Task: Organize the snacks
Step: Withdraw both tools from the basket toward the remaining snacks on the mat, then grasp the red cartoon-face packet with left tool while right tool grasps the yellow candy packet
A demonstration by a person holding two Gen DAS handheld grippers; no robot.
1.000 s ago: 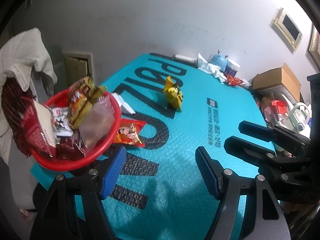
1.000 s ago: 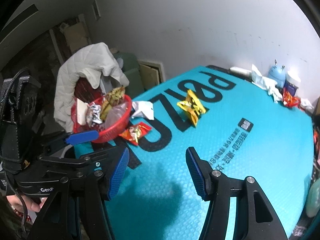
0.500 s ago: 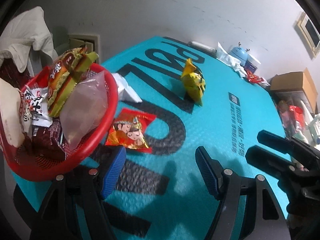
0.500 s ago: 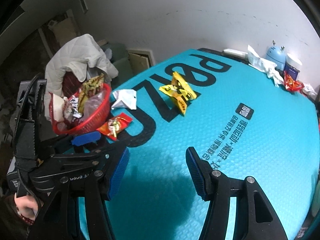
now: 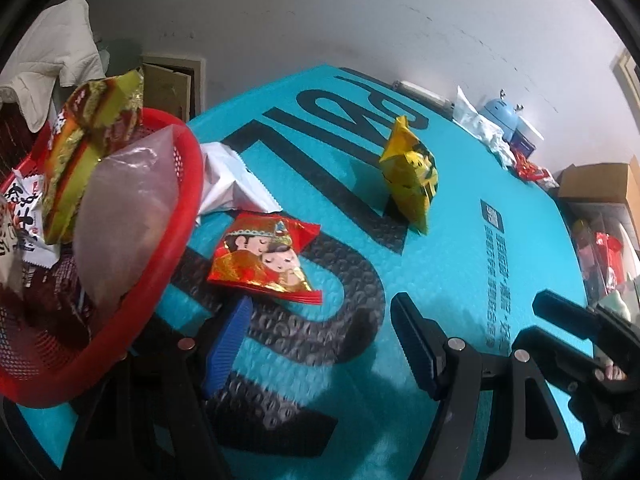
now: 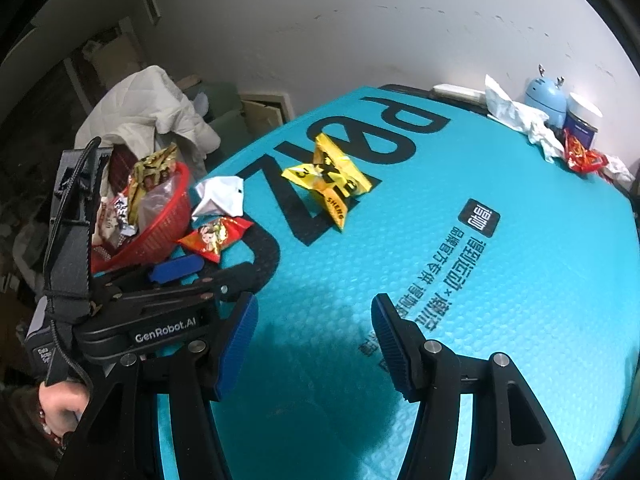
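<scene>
A red mesh basket (image 5: 168, 264) (image 6: 160, 236) full of snack packets sits at the left edge of the teal mat (image 5: 460, 240). Beside it lies a red cartoon-print packet (image 5: 264, 264) (image 6: 214, 236), with a white packet (image 5: 228, 184) (image 6: 220, 196) behind it and a yellow packet (image 5: 412, 176) (image 6: 332, 176) farther out. My left gripper (image 5: 320, 340) hovers open just short of the red packet, nothing between its fingers. To the right, over bare mat, my right gripper (image 6: 314, 344) is open too.
Along the far edge of the mat are crumpled white paper (image 6: 516, 116), a blue round gadget (image 6: 546, 100), a jar (image 6: 582, 118) and red wrappers (image 6: 580, 156). A cardboard box (image 5: 600, 184) stands at the right. White quilted cloth (image 6: 148, 112) hangs behind the basket.
Both grippers have come down and forward toward the mat. In the left wrist view the basket and red packet have grown larger and nearer. Neither gripper's opening has changed.
</scene>
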